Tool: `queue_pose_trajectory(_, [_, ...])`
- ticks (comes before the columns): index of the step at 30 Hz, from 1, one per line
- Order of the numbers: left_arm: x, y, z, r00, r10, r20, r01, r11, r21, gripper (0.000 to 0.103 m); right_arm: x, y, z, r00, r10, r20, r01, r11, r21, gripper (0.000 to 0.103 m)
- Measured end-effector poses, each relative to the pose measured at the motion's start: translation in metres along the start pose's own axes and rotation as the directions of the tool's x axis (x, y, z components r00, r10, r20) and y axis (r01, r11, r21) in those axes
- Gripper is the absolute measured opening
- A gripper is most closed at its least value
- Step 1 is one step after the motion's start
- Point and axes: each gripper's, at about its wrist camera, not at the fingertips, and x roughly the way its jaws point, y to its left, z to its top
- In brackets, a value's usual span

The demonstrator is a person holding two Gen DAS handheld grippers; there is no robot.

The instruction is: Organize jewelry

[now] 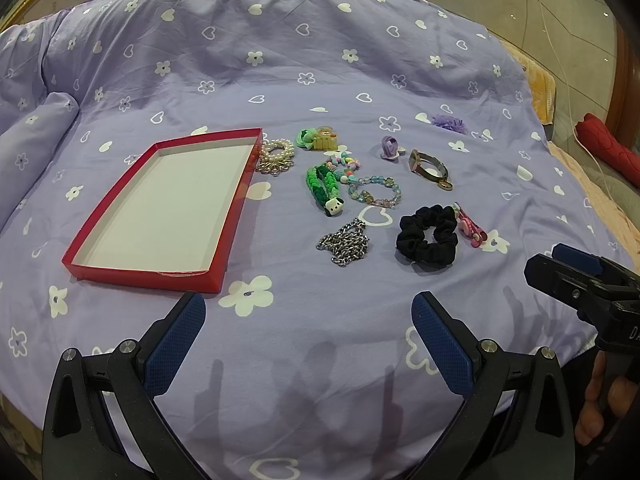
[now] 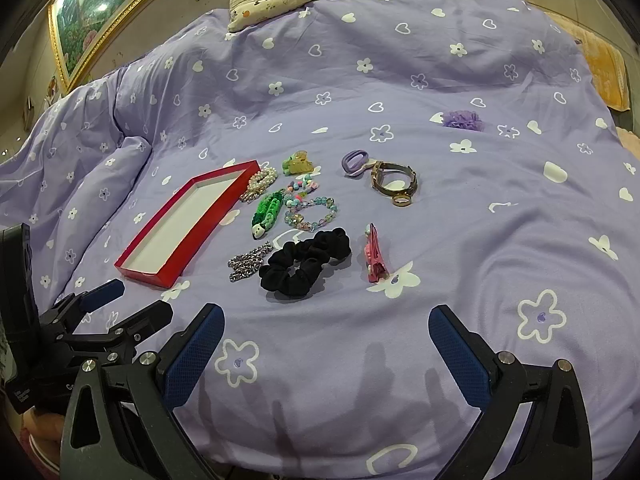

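My left gripper (image 1: 308, 312) and right gripper (image 2: 326, 326) both hover over the purple duvet (image 1: 320, 60), jaws spread wide, holding nothing. The red tray (image 1: 218, 240), white inside, lies to the left. Beside it, to the right: pearl bracelet (image 1: 277, 150), green braided band (image 1: 322, 182), silver chain (image 1: 344, 242), black scrunchie (image 1: 427, 236), pink clip (image 1: 470, 226), watch (image 1: 428, 164).
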Motion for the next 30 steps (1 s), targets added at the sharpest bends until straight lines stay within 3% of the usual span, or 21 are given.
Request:
queue_pose_trajectory(17, [0.011,-0.005,0.014,0.996,-0.091,-0.025,0.09,0.996,-0.018,0.103,0.008,-0.02,0.008,1.0,-0.011,-0.003,0.011,1.0,0.019,0.099])
queue_pose_trajectory(25, [0.028,-0.016,0.036,0.988,-0.147,-0.053,0.148,0.989,0.012,0.102,0.025,-0.03,0.021,1.0,0.004,-0.027,-0.003,1.0,0.014,0.081])
queue_pose_trajectory(30, [0.042,-0.032,0.047,0.985,-0.157,-0.076,0.162,0.984,0.075,0.097,0.044,-0.038,0.029,0.998,0.016,-0.067,-0.015,1.0,0.017,0.062])
